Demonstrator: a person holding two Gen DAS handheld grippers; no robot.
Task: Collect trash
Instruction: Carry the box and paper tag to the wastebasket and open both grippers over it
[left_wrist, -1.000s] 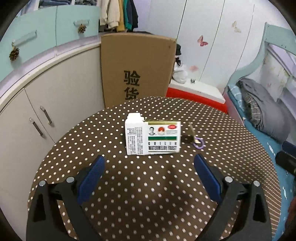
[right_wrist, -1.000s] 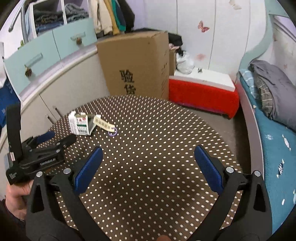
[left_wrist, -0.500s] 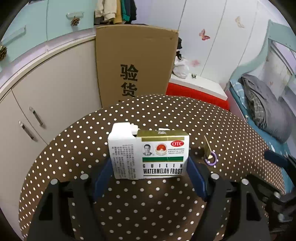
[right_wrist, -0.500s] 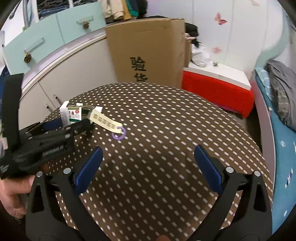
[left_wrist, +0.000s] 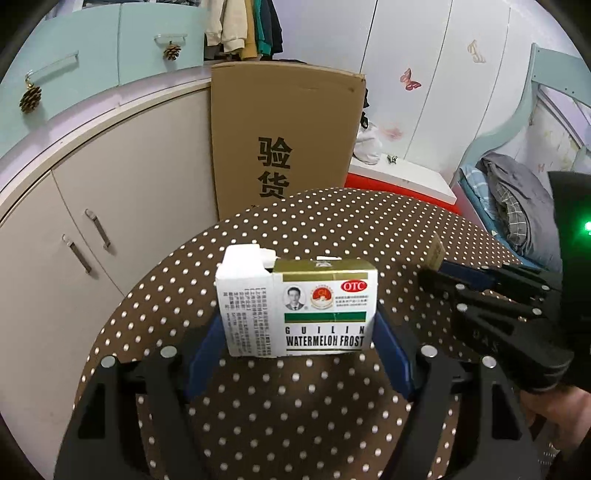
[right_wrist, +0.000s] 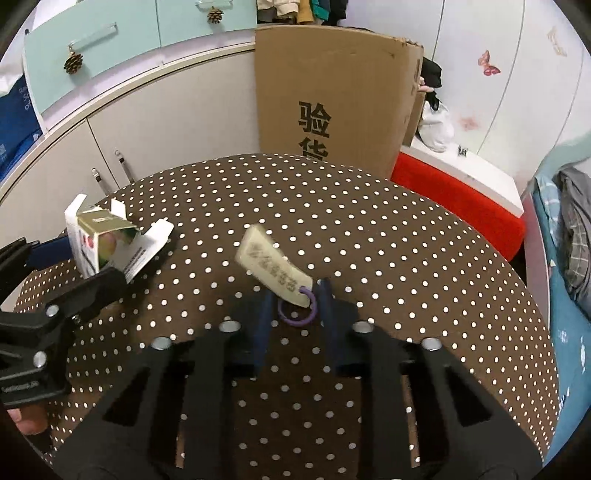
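A white, gold and green medicine box (left_wrist: 295, 295) stands on the round brown polka-dot table (left_wrist: 295, 406), its top flaps torn open. My left gripper (left_wrist: 299, 325) is shut on it, a blue pad pressed against each side. From the right wrist view the box (right_wrist: 103, 247) and left gripper (right_wrist: 74, 262) are at the far left. A beige tag (right_wrist: 273, 266) with a purple ring (right_wrist: 295, 314) lies tilted in mid-table. My right gripper (right_wrist: 295, 306) is closing on the tag's ring end, pads against its edges. Its far end (left_wrist: 436, 251) pokes past the right gripper (left_wrist: 432, 273).
A tall cardboard box (left_wrist: 284, 136) stands behind the table against a curved cupboard (left_wrist: 110, 221). A red-and-white box (left_wrist: 399, 181) sits on the floor at the back right. A bed (left_wrist: 517, 195) runs along the right. A hand (left_wrist: 554, 410) holds the right gripper.
My left gripper moved up to the medicine box and closed on its sides. My right gripper swung left and down to the tag, and its jaws went from wide to narrow around the ring end.
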